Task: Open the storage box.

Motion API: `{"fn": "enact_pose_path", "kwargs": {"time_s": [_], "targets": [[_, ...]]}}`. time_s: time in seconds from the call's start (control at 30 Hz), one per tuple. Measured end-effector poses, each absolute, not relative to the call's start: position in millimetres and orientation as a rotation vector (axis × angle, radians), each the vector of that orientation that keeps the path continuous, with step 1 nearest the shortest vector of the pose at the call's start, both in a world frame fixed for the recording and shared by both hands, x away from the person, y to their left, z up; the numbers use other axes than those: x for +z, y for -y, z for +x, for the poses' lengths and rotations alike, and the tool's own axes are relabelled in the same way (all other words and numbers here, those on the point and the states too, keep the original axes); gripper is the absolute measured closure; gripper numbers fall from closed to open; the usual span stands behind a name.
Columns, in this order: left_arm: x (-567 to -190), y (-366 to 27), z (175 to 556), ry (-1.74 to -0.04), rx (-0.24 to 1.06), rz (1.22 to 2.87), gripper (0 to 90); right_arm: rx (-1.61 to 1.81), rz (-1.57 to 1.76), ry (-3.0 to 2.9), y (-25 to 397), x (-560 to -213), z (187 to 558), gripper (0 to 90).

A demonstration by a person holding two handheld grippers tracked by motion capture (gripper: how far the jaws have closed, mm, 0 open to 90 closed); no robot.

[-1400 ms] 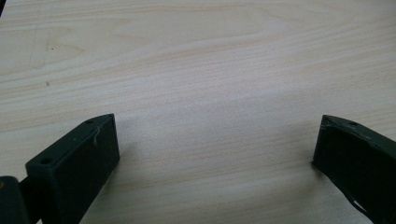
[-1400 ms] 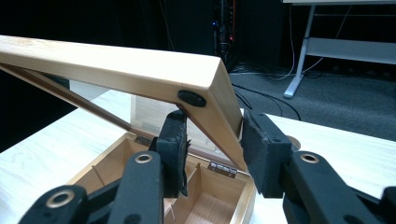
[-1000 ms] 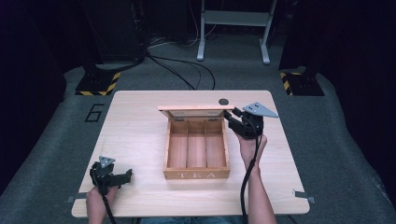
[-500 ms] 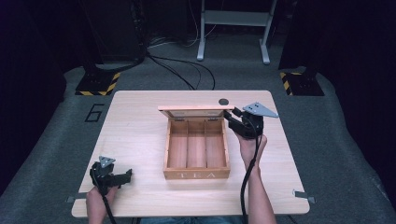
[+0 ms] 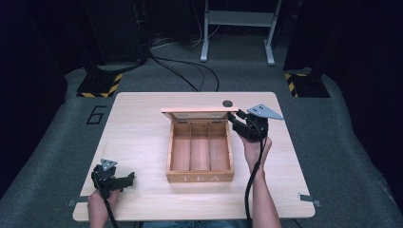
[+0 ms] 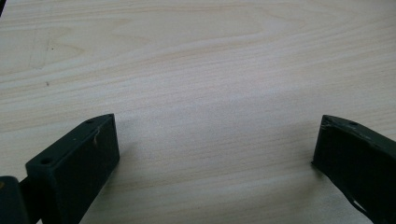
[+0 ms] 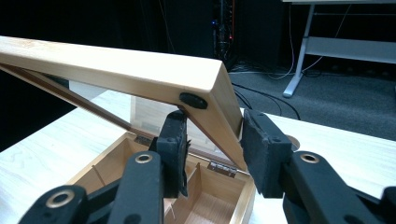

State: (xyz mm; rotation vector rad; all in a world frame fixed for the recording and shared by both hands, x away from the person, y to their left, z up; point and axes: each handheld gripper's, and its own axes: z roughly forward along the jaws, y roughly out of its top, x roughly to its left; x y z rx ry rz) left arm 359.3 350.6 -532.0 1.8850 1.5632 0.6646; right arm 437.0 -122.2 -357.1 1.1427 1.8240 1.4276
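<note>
1. Standing near the middle of the pale wooden table is a rectangular wooden tea box, the landmark for all positions below. Its front wall carries the letters "TEA". Thin wooden partitions divide its interior into three long compartments, all bare wood.
2. Lid: a flat, light wooden frame with squared edges, hinged along the box's far wall and raised. Small metal hinges are visible at the back of the box in the right gripper view. A small black oval bumper sits on the underside of the lid at its corner.
3. Right gripper: positioned at the far right corner of the box. Its two black, matte padded jaws are clamped on the right side rail of the lid, one pad on each face of the rail. A grey triangular plate tops the gripper, and a black cable trails along the forearm.
4. Left gripper: resting on the table well to the left of the box's front corner, held by the left hand. Its blocky black jaws stand wide apart with smooth grained tabletop between them.
5. Round dark disc: set in the table surface just beyond the box's far right corner.
</note>
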Motion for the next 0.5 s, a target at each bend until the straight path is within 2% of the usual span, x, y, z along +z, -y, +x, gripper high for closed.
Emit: {"fn": "enact_pose_path", "kwargs": {"time_s": [0.5], "targets": [[-532.0, -350.8, 359.6, -1.561, 0.667, 1.885, 0.2, 1.437, 1.141, -1.833, 123.3, -357.8, 432.3, 60.3]]}}
